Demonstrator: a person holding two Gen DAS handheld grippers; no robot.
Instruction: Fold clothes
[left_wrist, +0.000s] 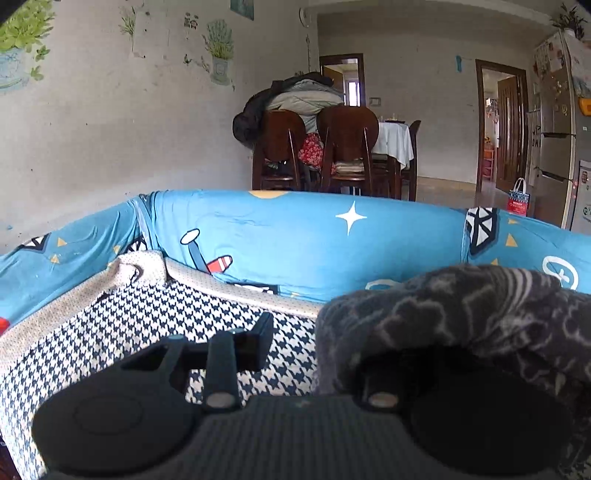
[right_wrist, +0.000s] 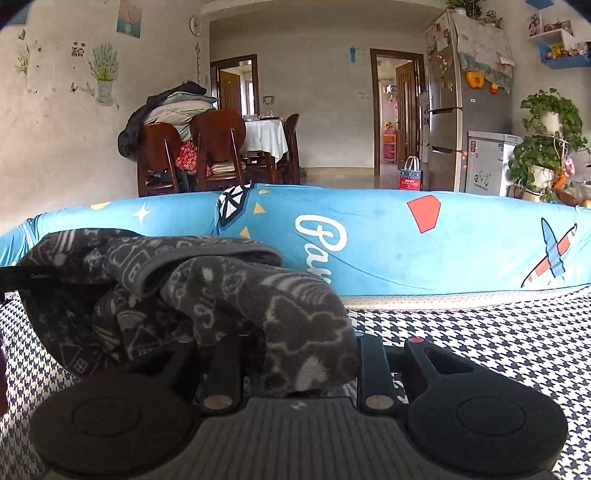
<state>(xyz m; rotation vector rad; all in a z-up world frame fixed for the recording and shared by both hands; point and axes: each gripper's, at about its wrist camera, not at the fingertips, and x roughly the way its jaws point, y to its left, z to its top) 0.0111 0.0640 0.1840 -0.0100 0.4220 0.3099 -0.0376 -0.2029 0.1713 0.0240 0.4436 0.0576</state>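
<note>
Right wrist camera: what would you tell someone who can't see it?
The right hand-held gripper holds a dark grey patterned fleece garment, bunched over its fingers, above a houndstooth sofa seat. Behind is a blue cartoon sofa back.

Soft daylight, fisheye-bowed edges (corners vignetted), foreground blurred

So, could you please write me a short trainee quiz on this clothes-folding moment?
1. True or false: the dark patterned garment lies flat and untouched on the houndstooth cover.
2. Which gripper grips the garment: A the left gripper only, B the right gripper only, C both?
3. What colour is the cartoon-print sofa back behind the garment?

Key: 1 false; 2 C; 3 blue.
</note>
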